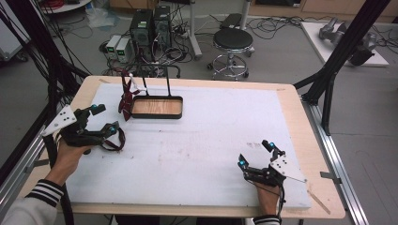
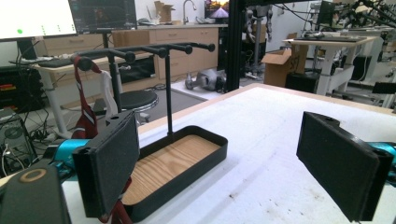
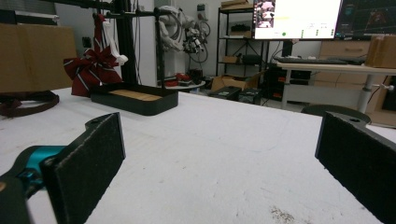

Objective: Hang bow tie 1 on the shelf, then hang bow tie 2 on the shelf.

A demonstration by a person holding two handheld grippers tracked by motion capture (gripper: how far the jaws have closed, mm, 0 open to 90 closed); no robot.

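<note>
The left gripper is held at the near left of the white-covered desk, its jaws spread wide with nothing seen between them in the left gripper view. A dark red strap loop lies on the desk right under and beside its nearer jaw; whether the two touch cannot be told. Just ahead of this gripper a black metal tray with a wooden floor is seen, from which a black rack with a horizontal peg bar rises. A dark red striped bow tie on a white band is hung from the end of that bar, on the tray's side nearest the left gripper.

The right gripper is held at the near right of the desk, well apart from the tray, and its jaws are likewise opened wide and nothing is gripped. In the right gripper view the tray, the bow tie and the strap loop are seen far ahead and to the left of its jaws.
</note>
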